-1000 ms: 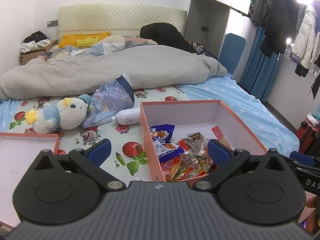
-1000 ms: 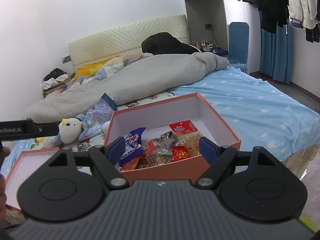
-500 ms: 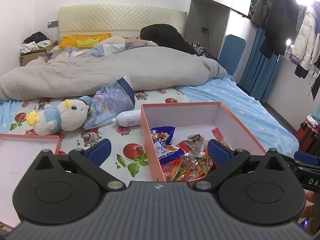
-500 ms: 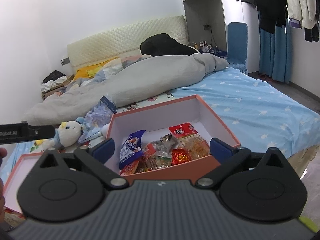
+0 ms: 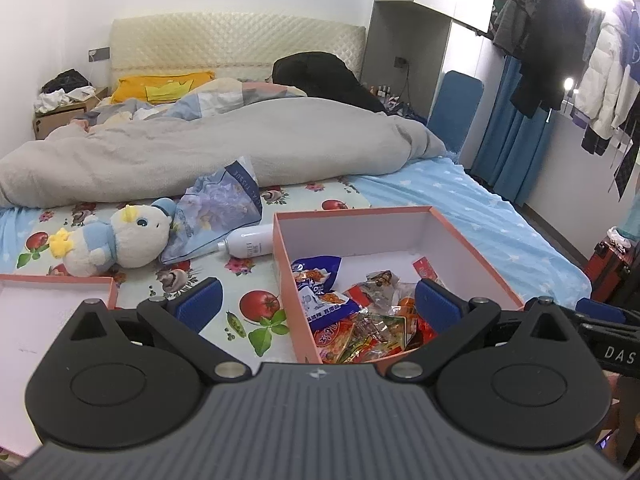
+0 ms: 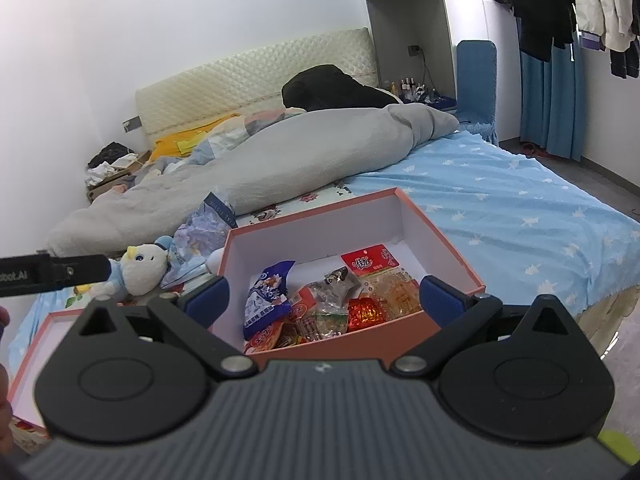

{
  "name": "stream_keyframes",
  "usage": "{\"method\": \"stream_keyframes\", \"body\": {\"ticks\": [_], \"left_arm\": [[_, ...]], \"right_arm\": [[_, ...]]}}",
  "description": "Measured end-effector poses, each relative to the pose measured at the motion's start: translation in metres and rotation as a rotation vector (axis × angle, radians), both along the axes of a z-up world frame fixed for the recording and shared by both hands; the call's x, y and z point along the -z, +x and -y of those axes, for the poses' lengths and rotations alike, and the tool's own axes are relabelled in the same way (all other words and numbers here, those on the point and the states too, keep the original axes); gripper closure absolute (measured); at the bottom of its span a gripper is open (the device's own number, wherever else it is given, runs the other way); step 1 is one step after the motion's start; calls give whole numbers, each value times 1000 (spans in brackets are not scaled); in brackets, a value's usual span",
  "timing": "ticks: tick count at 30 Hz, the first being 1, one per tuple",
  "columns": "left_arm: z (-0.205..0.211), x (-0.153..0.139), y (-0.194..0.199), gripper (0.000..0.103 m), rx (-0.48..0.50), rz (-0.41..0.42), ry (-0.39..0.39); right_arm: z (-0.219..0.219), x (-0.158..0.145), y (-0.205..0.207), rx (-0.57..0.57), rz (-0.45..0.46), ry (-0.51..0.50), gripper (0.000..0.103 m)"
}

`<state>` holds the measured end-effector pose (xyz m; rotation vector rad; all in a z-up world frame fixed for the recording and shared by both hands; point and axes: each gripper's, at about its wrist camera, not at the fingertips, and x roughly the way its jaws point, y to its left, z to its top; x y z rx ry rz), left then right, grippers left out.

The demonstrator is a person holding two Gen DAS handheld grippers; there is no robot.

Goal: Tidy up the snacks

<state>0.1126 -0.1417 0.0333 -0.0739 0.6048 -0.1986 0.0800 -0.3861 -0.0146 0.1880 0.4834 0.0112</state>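
An orange box [image 5: 472, 236] [image 6: 448, 248] with a white inside sits on the bed and holds several snack packets: a blue-and-white packet [image 5: 320, 292] [image 6: 266, 300], a red-labelled clear packet [image 6: 372, 266] and a heap of red and orange wrappers [image 5: 372, 328] [image 6: 320, 320]. My left gripper [image 5: 316, 306] is open and empty, above the box's near left corner. My right gripper [image 6: 324, 300] is open and empty, above the box's near edge.
The box's lid [image 5: 36, 304] [image 6: 44, 332] lies open side up at the left. A plush duck [image 5: 116, 240] [image 6: 140, 268], a tissue pack [image 5: 216, 208] and a white bottle [image 5: 248, 242] lie behind it. A grey duvet [image 5: 200, 148] crosses the bed. Clothes hang at the right.
My right gripper opened wider and rose a little over the box. My left gripper stayed open and drew back slightly.
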Motion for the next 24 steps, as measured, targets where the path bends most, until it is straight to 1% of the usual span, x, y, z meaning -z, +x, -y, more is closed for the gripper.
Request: {"method": "stream_keyframes", "body": {"ticks": [24], "left_arm": [[2,-2,-3,0,-1,-11,-2]], "right_arm": [[0,-3,-3,3,-1,1,0]]}}
